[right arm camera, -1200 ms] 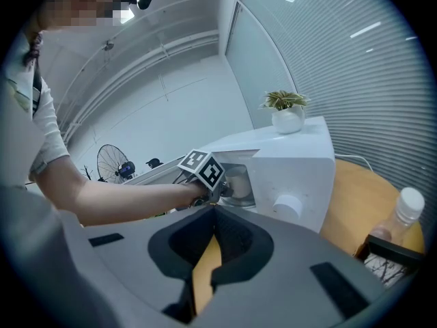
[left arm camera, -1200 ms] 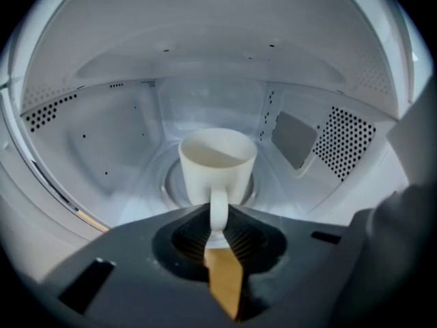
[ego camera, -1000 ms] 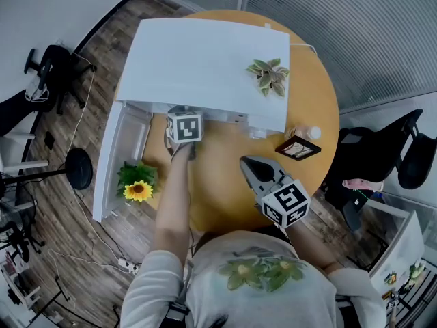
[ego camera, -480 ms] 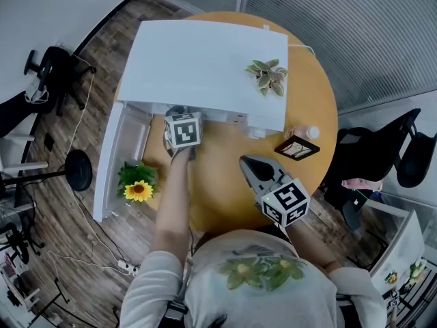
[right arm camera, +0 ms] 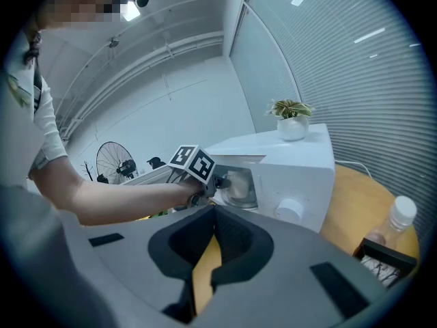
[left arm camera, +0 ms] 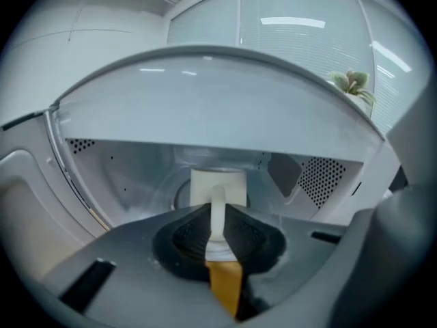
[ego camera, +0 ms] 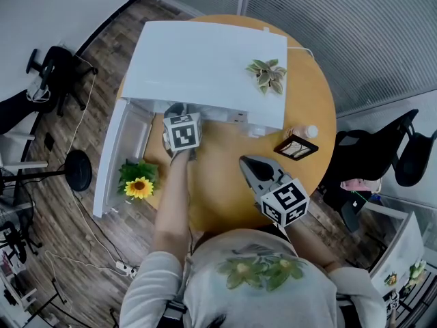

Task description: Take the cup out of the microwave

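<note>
One cup (left arm camera: 218, 183) inside microwave (left arm camera: 205, 108), left gripper (left arm camera: 217, 219) clamped on its handle (left arm camera: 217, 200), right gripper (right arm camera: 213, 248) closed

microwave mouth (left arm camera: 130, 176) open frontward, cup (left arm camera: 217, 186) centred in it | door (ego camera: 117, 162) flanks left | bottle (ego camera: 305, 132), frame (ego camera: 297, 147) crowd right | table (ego camera: 225, 183) between passable

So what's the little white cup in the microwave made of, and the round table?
The small white cup looks like ceramic, maybe plastic: opaque, smooth, with a thick handle. The round orange-brown table looks like smooth wood or wood-look laminate; no grain shows clearly.
</note>
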`<state>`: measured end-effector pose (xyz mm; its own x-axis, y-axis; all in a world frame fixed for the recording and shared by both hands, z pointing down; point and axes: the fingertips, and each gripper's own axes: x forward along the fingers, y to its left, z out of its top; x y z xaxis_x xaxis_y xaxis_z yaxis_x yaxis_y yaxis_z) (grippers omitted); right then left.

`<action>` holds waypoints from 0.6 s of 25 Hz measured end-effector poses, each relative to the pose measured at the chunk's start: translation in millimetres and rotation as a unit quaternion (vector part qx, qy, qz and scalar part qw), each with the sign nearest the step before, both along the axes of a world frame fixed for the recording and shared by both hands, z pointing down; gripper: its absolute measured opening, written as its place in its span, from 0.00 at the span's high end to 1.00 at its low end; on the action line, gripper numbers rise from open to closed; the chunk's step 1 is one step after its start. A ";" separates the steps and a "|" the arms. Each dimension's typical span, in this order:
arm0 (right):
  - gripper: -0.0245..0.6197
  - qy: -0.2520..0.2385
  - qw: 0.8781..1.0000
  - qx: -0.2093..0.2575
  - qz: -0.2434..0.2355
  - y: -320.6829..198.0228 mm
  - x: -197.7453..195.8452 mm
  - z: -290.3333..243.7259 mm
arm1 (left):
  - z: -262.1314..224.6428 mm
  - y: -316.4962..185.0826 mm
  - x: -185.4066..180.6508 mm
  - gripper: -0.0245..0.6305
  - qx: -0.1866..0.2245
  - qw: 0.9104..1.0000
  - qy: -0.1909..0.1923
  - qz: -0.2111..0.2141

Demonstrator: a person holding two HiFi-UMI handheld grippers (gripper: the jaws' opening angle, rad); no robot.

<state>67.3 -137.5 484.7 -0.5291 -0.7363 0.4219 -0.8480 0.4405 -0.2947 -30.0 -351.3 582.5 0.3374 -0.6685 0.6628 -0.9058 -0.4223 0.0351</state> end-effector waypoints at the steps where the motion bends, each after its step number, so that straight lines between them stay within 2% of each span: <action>1: 0.94 0.000 1.000 0.001 0.000 1.3 -0.4 -0.8 | -2.8 0.5 -0.6 0.88 0.004 1.000 0.002 -0.001; 15: 0.94 0.007 1.000 0.017 0.006 23.1 -2.7 -14.2 | -26.1 20.5 -15.2 0.88 0.028 0.999 0.016 -0.013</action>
